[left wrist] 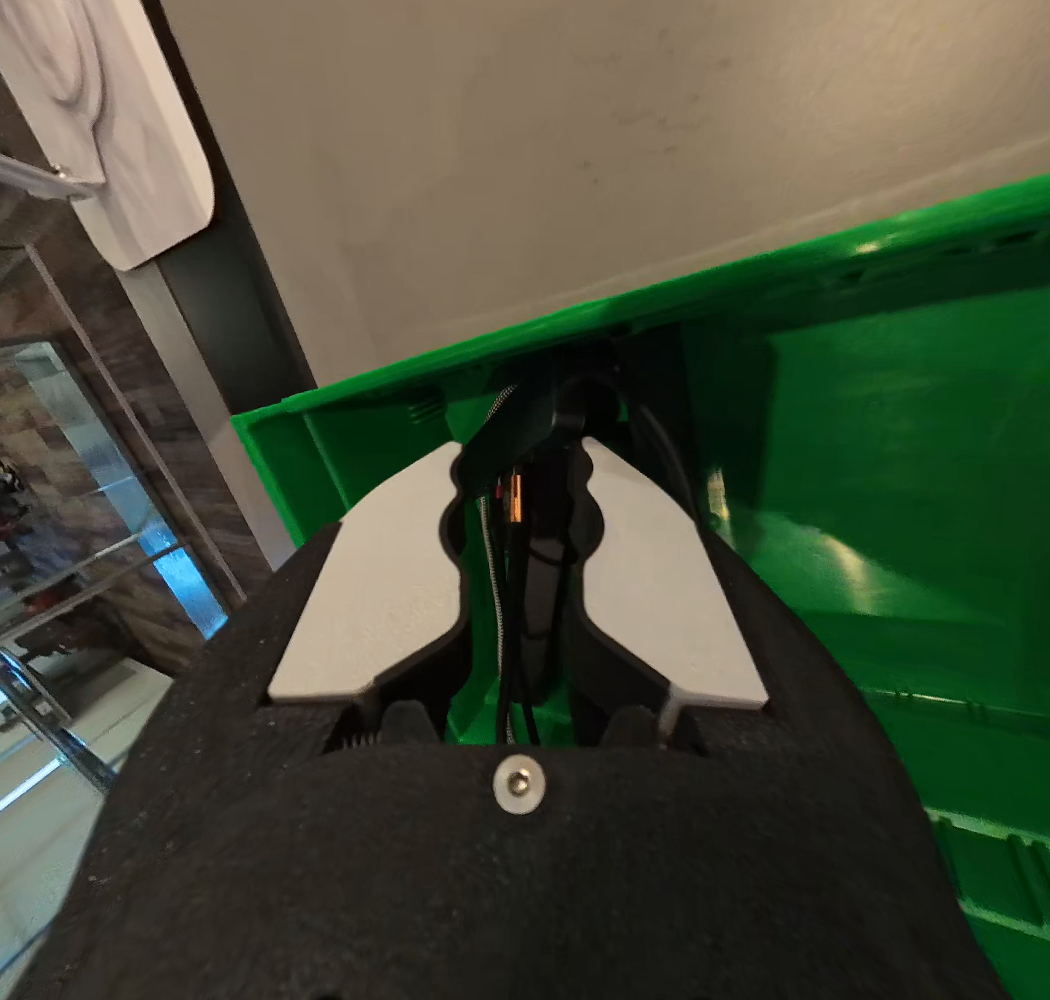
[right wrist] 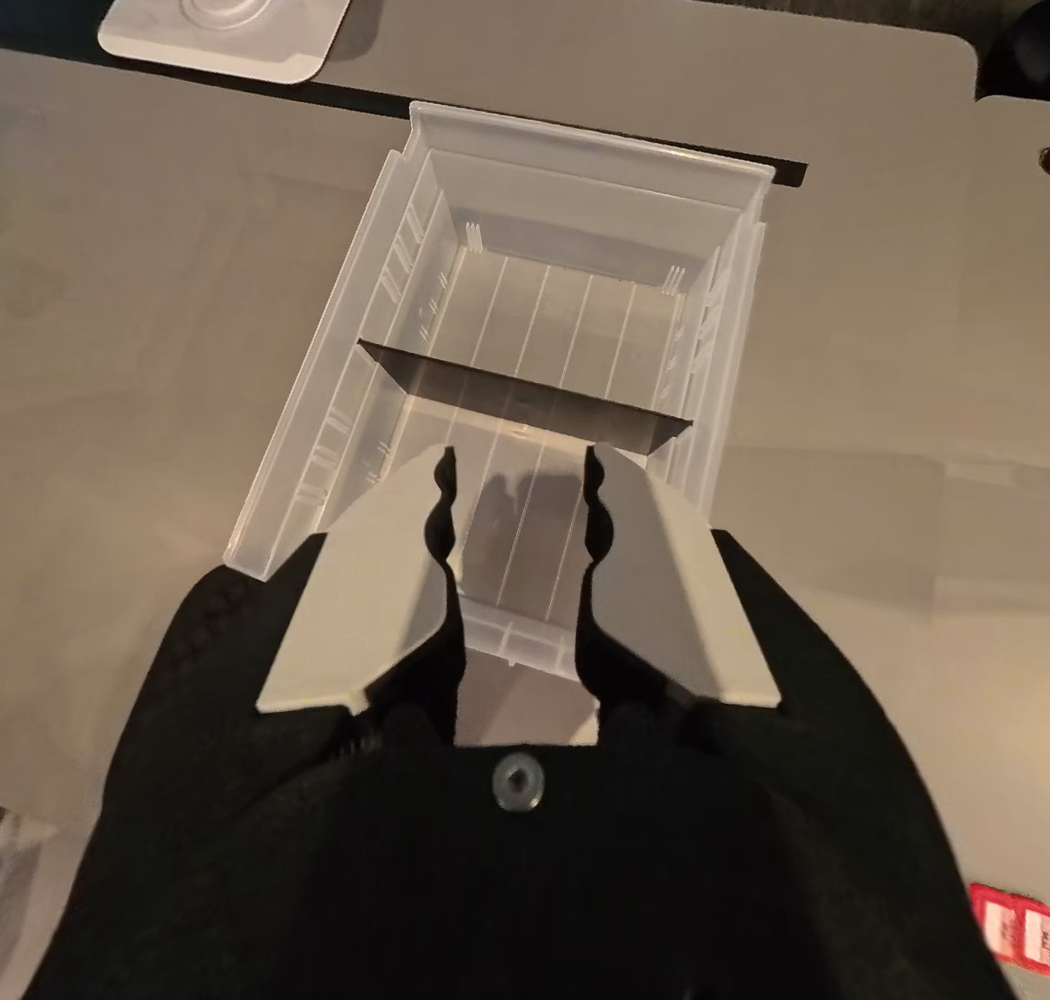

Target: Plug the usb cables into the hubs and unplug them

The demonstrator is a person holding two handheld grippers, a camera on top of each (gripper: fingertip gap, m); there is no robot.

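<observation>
In the left wrist view my left gripper [left wrist: 525, 450] is closed on a black USB hub [left wrist: 520, 424] held across its fingertips. Several cables hang from the hub back between the fingers: a braided silver cable [left wrist: 490, 564], thin black cables and a black plug body [left wrist: 540, 581] with a copper-coloured connector [left wrist: 516, 498]. The hub is held just inside a green plastic crate [left wrist: 852, 461], near its far wall. In the right wrist view my right gripper [right wrist: 520, 456] is open and empty, above the near compartment of a clear plastic bin [right wrist: 398, 245].
The clear bin has a black divider [right wrist: 528, 399] across its middle and holds nothing that I can see. It sits on a beige table [right wrist: 142, 319]. A white mount plate [right wrist: 233, 13] lies at the table's far left. A red packet [right wrist: 1017, 916] lies at the right edge. Spacing between my two grippers at the tips: around 65 cm.
</observation>
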